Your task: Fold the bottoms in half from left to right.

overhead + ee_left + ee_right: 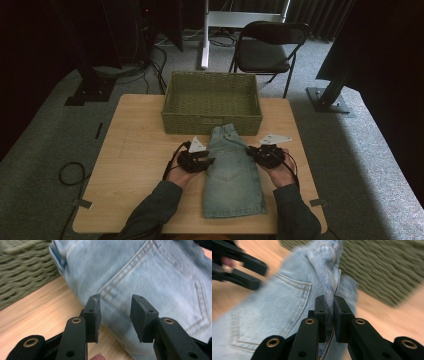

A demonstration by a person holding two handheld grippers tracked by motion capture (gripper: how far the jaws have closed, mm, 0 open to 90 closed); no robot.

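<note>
High view, left to right. The left gripper [206,161], held in the person's left hand [179,174], lies at the 9 o'clock edge of the jeans [233,172], just below mid-table. In the left gripper view its jaws stand apart, with the denim edge and a stitched back pocket [160,287] in and beyond the gap; the pads [95,315] do not press on cloth. The table [135,150] shows bare wood at 9 o'clock of that gripper.

The jeans lie flat at table centre, folded lengthwise, waistband [223,131] at 12 o'clock touching the front wall of the basket [212,120], hem at 6 o'clock near the table's front edge. The woven basket stands at 12 o'clock, open side up.

The right gripper [251,150], in the right hand [281,172], sits at the 3 o'clock edge of the jeans. In the right gripper view its jaws are nearly together, clamped on a raised fold of the denim side seam [332,290]; the left gripper [259,275] appears at 10 o'clock, blurred. A chair [267,47] stands on the floor beyond the basket, at 1 o'clock.
</note>
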